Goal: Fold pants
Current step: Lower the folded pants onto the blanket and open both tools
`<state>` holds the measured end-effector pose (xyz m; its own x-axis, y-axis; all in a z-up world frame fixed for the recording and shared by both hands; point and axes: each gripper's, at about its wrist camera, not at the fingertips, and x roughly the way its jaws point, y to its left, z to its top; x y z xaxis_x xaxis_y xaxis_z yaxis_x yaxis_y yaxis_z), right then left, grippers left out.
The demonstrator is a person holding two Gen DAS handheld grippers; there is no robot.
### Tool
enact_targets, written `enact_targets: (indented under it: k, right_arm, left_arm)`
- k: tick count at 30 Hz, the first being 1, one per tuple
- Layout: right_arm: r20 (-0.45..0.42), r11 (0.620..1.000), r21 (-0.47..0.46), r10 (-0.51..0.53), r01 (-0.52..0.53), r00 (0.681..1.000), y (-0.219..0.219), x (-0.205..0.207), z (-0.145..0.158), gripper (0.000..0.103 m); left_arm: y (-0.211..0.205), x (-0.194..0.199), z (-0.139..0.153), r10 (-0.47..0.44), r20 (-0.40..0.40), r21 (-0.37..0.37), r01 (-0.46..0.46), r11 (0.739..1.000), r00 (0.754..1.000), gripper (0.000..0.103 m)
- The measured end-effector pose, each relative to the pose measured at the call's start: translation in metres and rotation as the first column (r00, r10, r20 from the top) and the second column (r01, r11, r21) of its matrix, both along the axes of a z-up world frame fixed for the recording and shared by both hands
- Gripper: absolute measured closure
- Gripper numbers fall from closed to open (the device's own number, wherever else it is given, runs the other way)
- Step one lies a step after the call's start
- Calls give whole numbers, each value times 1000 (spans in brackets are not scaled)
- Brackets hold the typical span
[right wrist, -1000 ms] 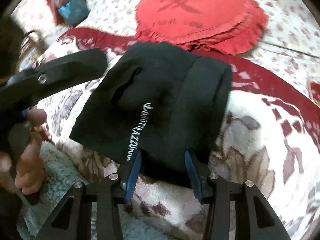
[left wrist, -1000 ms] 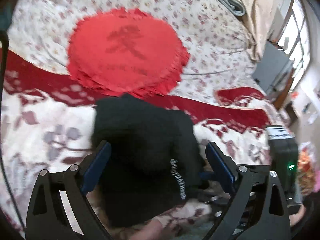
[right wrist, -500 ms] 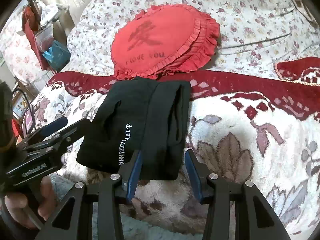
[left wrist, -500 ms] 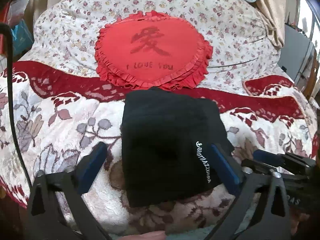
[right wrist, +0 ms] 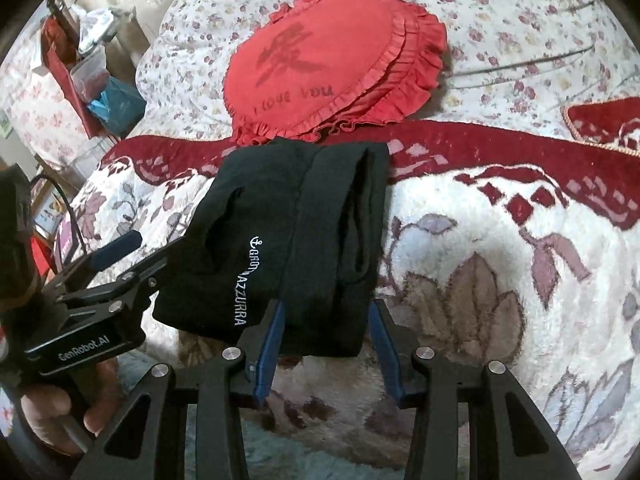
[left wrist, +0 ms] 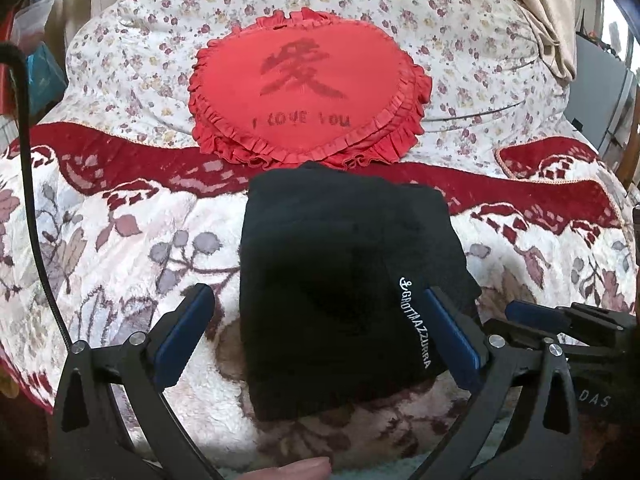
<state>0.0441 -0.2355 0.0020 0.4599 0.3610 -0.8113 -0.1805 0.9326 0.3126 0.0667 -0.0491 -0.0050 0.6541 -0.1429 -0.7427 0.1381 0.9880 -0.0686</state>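
White lettering runs along the folded black pants; beside a small anchor mark it reads "GROTTAZZURRA" in the left wrist view, though a fold breaks it up in the right wrist view. The red heart pillow carries a large Chinese character above "I LOVE YOU". The left gripper body reads "GenRobot.AI". The right gripper body shows "DAS", the rest cut off.

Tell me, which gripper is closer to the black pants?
Right, probably. The right gripper has its jaws on either side of the black pants' near edge; the left gripper, jaws wide, sits beside them.
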Motion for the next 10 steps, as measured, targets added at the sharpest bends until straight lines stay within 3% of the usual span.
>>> enact_targets:
  k: [10]
  right_arm:
    - [-5,1000,20,0,0,1000,-2,1,-1,61]
  left_arm:
    - [-2,-4,0,7,31,22,-8,1000,999,1]
